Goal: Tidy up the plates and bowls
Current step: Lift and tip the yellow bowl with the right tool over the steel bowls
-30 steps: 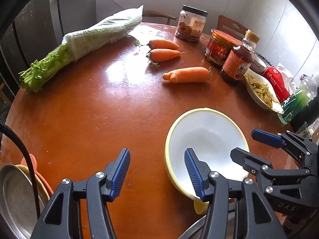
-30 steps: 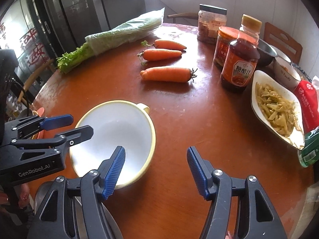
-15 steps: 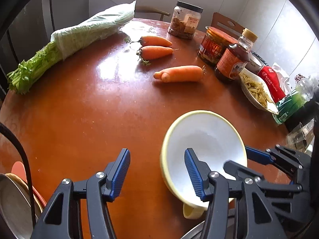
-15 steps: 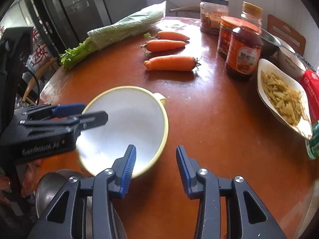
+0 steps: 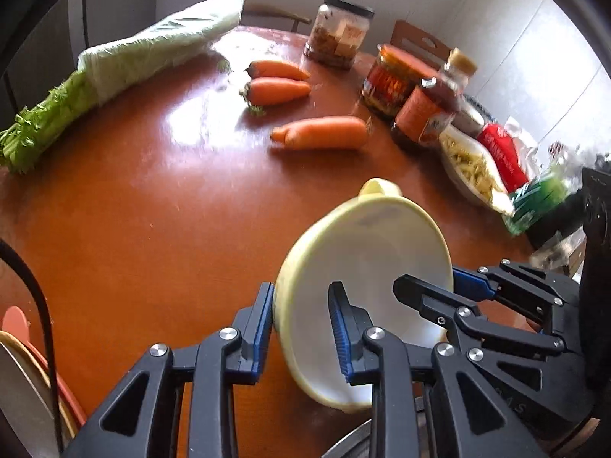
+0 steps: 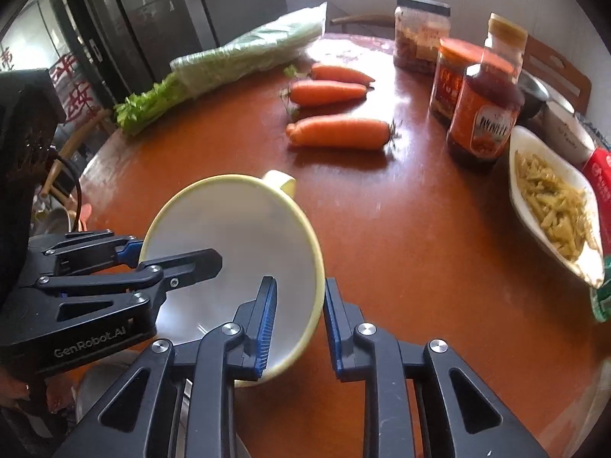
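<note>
A pale yellow bowl point(image 5: 366, 252) with a white inside and a small handle is tilted above the brown round table point(image 5: 152, 229). My left gripper point(image 5: 301, 328) is shut on its near-left rim, one pad outside the wall and one inside. In the right wrist view the same bowl point(image 6: 236, 236) has my right gripper point(image 6: 299, 320) over its right rim. Those jaws are closing, with the wall pinched between the pads. Each gripper also shows in the other's view: the right gripper point(image 5: 425, 282) and the left gripper point(image 6: 179, 253).
Three carrots point(image 5: 320, 133), wrapped celery point(image 5: 126, 65), jars point(image 5: 389, 80), a sauce bottle point(image 6: 481, 114) and a white dish of pickled strips point(image 6: 553, 198) fill the far half of the table. Stacked plates point(image 5: 23, 362) stand at lower left, and a metal bowl point(image 5: 351, 442) lies beneath the grippers.
Both pairs of jaws have narrowed onto the bowl's rim, the left from wide apart. The bowl has tipped up from lying flat on the table.
</note>
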{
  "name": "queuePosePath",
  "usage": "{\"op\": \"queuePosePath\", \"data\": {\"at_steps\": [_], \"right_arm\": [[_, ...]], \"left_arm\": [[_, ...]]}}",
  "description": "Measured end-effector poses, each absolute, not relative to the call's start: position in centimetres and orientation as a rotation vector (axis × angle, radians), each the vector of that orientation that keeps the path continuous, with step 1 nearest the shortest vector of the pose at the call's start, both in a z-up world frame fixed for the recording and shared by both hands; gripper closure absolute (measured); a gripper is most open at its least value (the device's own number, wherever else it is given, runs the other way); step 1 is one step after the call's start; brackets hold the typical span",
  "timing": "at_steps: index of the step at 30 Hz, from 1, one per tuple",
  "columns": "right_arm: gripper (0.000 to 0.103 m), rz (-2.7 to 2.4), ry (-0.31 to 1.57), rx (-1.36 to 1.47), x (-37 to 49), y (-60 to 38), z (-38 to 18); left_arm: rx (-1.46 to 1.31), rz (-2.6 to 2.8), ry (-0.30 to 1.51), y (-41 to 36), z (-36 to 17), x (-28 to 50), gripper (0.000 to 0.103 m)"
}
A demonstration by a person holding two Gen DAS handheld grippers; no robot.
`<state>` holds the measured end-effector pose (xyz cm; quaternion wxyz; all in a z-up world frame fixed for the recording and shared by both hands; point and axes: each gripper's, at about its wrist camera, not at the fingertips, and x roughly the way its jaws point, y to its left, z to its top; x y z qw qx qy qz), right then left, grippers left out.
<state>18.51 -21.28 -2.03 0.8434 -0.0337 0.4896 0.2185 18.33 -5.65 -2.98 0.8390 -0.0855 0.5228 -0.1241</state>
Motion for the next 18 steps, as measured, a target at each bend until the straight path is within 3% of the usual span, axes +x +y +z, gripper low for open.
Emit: {"op": "queuePosePath", "data": {"at_steps": [18], "right_arm": [[0.078, 0.511, 0.781, -0.073, 13.3, -20.6, 8.5]], "left_arm": [[-0.223, -0.289, 0.892, -3.4, 6.7, 13.3, 0.073]]}}
